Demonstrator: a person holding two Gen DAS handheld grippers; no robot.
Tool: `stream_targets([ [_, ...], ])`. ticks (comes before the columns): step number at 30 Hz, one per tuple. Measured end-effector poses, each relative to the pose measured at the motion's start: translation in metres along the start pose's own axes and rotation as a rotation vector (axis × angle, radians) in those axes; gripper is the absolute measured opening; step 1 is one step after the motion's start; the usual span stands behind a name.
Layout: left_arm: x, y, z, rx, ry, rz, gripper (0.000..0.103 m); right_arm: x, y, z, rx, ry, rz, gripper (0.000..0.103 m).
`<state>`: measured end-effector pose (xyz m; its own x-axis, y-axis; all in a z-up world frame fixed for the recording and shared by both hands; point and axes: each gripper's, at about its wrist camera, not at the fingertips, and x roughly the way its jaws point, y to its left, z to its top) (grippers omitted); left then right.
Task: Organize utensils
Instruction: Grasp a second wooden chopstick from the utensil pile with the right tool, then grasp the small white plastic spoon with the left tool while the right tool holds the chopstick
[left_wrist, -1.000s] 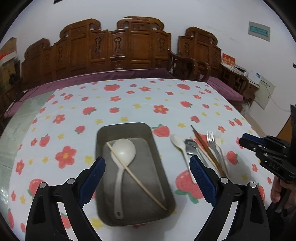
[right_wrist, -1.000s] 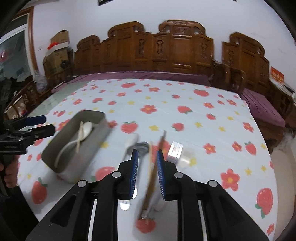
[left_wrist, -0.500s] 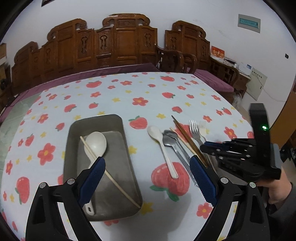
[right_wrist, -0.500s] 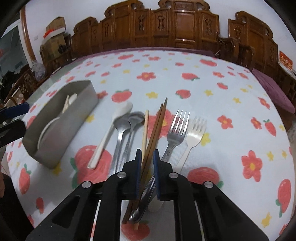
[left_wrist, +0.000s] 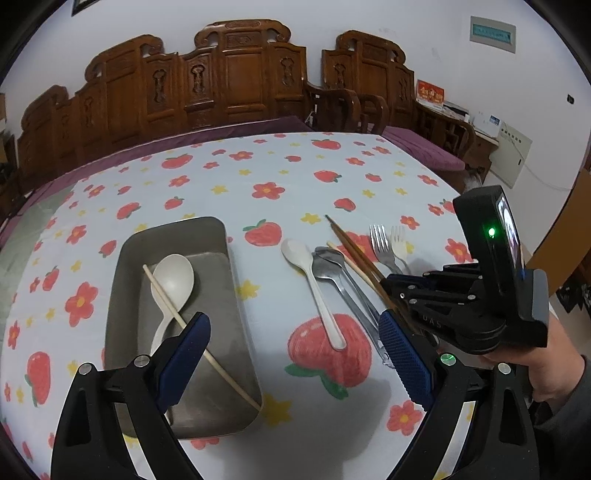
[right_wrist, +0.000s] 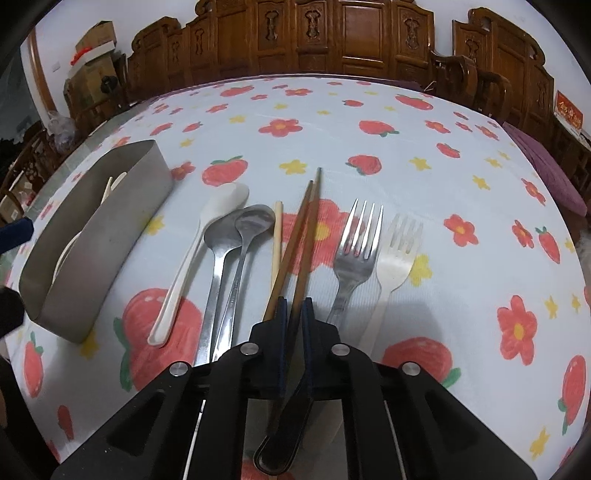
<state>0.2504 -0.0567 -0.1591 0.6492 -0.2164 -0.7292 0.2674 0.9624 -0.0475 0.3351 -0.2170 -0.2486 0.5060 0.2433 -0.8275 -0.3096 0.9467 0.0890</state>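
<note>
A grey metal tray (left_wrist: 236, 295) holds a white ladle spoon (left_wrist: 173, 275) and a pale chopstick (left_wrist: 162, 295). To its right, in a row on the cloth, lie a white spoon (right_wrist: 225, 199), two metal spoons (right_wrist: 255, 219), a pale chopstick (right_wrist: 277, 236), two brown chopsticks (right_wrist: 312, 206), a metal fork (right_wrist: 356, 251) and a white fork (right_wrist: 397, 254). My right gripper (right_wrist: 293, 301) is down on the row. Its jaws are closing, with the pads against one brown chopstick. My left gripper (left_wrist: 295, 332) hangs open above the cloth between the tray and the spoons, holding nothing.
The table wears a white cloth printed with strawberries and flowers (left_wrist: 266, 192). Carved wooden chairs (left_wrist: 240, 74) line the far side. A person's hand and sleeve (left_wrist: 554, 369) hold the right gripper's body (left_wrist: 461, 306) at the right edge. The tray's tall wall (right_wrist: 110, 221) stands left of the spoons.
My right gripper has sunk onto the utensil row and its jaws have narrowed around a brown chopstick. The left gripper has drifted right, so the tray sits further left in its view.
</note>
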Motion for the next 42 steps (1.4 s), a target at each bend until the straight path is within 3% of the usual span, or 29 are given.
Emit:
stream_targets([
  [9,0.009,-0.013,-0.001,0.025,0.016,0.021,0.089,-0.037,-0.023,0.008,0.066,-0.107,0.054,0.006],
  [14,0.019,-0.023,0.004,0.019,0.047,0.019,0.081,-0.046,-0.036,0.009,0.075,-0.133,0.055,0.006],
  [20,0.044,-0.034,0.012,0.019,0.095,0.026,0.067,-0.053,-0.053,0.007,0.114,-0.152,0.067,0.006],
  [22,0.055,-0.034,0.016,-0.003,0.115,0.021,0.058,-0.055,-0.054,0.007,0.115,-0.156,0.073,0.006],
  [26,0.073,-0.034,0.024,-0.013,0.141,0.041,0.052,-0.058,-0.055,0.006,0.113,-0.166,0.083,0.006],
  [28,0.083,-0.034,0.026,-0.005,0.165,0.062,0.036,-0.059,-0.054,0.007,0.11,-0.169,0.088,0.006],
  [42,0.116,-0.028,0.028,-0.03,0.242,0.094,0.02,-0.07,-0.053,0.007,0.103,-0.191,0.111,0.006],
])
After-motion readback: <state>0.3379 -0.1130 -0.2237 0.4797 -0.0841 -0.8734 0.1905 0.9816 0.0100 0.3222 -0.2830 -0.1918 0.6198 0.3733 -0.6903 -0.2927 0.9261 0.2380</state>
